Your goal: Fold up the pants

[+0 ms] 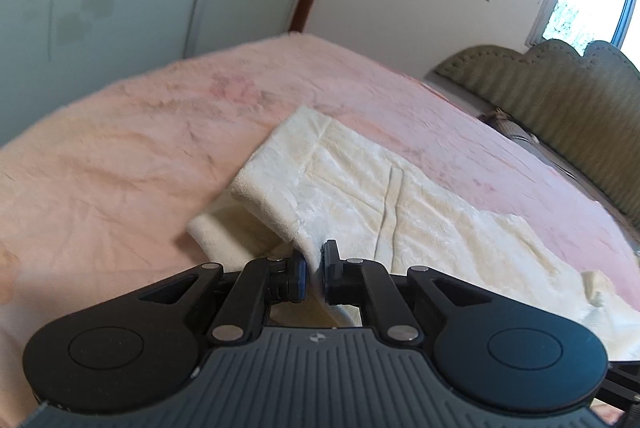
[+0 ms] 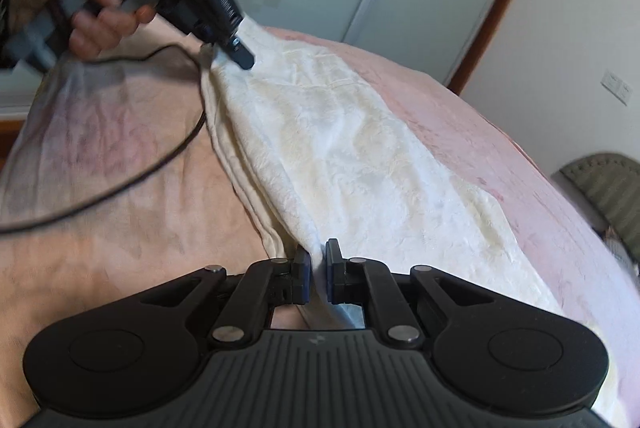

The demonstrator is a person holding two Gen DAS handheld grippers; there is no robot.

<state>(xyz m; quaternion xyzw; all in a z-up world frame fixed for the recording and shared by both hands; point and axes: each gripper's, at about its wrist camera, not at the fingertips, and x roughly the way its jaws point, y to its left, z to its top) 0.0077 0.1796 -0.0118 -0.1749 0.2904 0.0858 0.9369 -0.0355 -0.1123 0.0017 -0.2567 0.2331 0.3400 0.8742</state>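
A pink bed cover (image 1: 120, 156) is spread ahead of both claws, and the cream pants (image 2: 352, 164) are stretched over it between them. One edge is pinched in the nearly closed left gripper (image 1: 314, 278), the other end in the right gripper (image 2: 318, 278), also narrowed onto cloth. A slip could be caused by the plush fabric's weight, and the black cable (image 2: 160, 156) beside the pants could be snagged. No brand or writing can be read; only a small emblem is seen.

We see the pants (image 1: 360, 188) as plush, matt cream cloth. The bed cover (image 1: 140, 132) looks fuzzy pink. Our left tool (image 1: 314, 274) is matt black plastic.
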